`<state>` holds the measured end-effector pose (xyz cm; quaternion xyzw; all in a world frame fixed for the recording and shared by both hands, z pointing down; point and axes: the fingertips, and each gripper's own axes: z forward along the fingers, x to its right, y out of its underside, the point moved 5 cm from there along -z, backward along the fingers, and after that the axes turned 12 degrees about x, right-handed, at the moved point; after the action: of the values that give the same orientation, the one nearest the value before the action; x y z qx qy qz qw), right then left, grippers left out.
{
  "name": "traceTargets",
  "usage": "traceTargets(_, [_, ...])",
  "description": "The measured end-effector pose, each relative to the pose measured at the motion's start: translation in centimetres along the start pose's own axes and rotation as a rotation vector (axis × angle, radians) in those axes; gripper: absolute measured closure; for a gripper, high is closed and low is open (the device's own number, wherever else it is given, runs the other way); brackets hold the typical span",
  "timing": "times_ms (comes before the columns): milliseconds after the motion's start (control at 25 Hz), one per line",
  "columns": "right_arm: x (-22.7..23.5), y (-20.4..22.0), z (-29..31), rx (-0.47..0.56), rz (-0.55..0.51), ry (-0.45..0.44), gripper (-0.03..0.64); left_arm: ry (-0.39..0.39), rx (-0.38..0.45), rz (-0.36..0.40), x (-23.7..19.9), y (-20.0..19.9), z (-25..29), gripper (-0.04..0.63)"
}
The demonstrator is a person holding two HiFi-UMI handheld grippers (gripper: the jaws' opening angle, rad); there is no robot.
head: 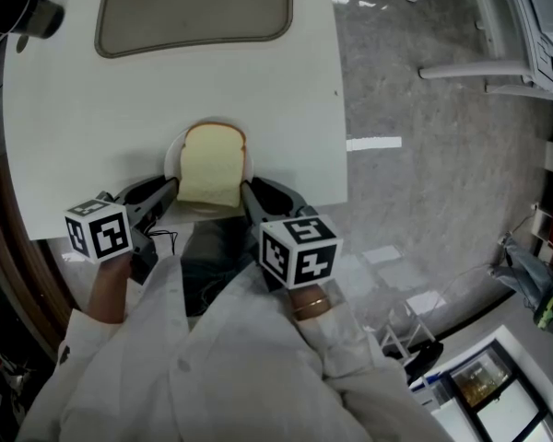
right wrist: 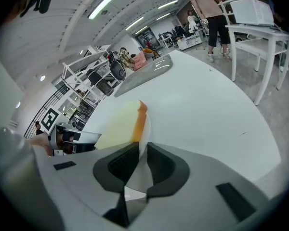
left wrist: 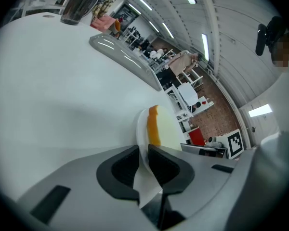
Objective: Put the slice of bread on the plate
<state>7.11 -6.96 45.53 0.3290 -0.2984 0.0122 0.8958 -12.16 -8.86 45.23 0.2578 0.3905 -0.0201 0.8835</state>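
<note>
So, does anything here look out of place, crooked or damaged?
Nothing stands out. The bread slice lies flat on the plate, and the left gripper and right gripper each grip the plate's rim.

We're in a big open lab or test hall, no home kitchen; strip lights (right wrist: pixel 106 1) run along a high white ceiling (right wrist: pixel 62 28); metal racks (right wrist: pixel 79 78) stand crowded with gear; a plain white table (head: pixel 74 109) sits on a speckled grey floor (head: pixel 424 210); over there, more white tables (right wrist: pixel 260 30), and a person (right wrist: pixel 209 6) standing among them; further desks and a red box (left wrist: pixel 196 136) fill the far end.
</note>
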Motion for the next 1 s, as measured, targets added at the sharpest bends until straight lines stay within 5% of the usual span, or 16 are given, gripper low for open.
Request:
traceTargets(440, [0.4,-0.3,-0.1,-0.014,0.029,-0.011,0.569,-0.012,-0.035,0.01,0.2,0.5,0.1,0.529])
traceTargets(1000, [-0.7,-1.3,-0.9,0.034,0.02,-0.013,0.569,0.035,0.022,0.008,0.6,-0.3,-0.6,0.529])
